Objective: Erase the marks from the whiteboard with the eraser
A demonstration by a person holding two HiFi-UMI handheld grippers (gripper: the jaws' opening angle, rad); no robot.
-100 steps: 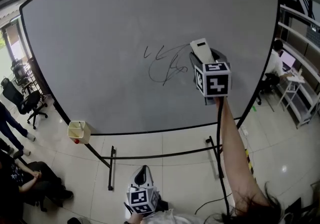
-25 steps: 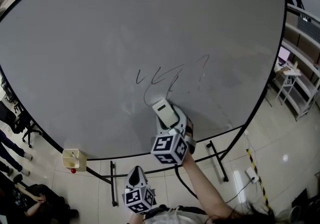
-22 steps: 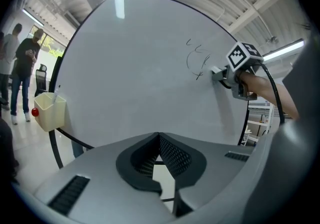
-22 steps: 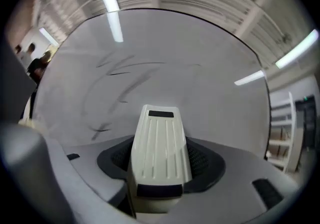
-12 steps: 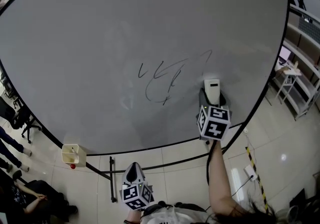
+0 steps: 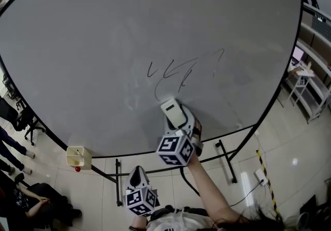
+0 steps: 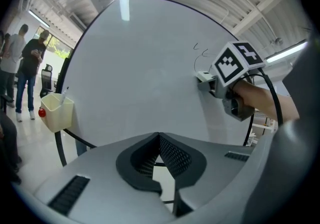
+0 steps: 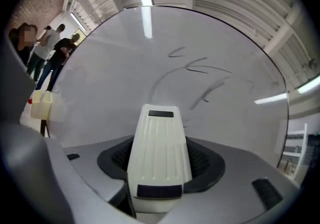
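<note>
The big whiteboard (image 6: 103,44) carries thin black marks (image 6: 181,72) near its middle. Just under their lower left curve, the white eraser (image 6: 174,112) lies flat against the board, with my right gripper (image 6: 180,124) shut on it. In the right gripper view the eraser (image 8: 160,153) sits between the jaws and the marks (image 8: 200,70) lie ahead and above it. My left gripper (image 6: 137,178) hangs low by my body, away from the board; its jaws (image 7: 159,160) are shut on nothing. From there the right gripper's cube (image 7: 235,61) shows at the board.
A pale yellow cup (image 6: 78,157) with a pen hangs at the board's lower left edge. The board's black stand (image 6: 225,160) rests on the tiled floor. People and office chairs (image 6: 20,116) are at the far left, white shelving (image 6: 310,95) at the right.
My right gripper swept the eraser left from below the marks' right end to under their left curve. The lower loop of the scribble is gone. The left gripper barely moved.
</note>
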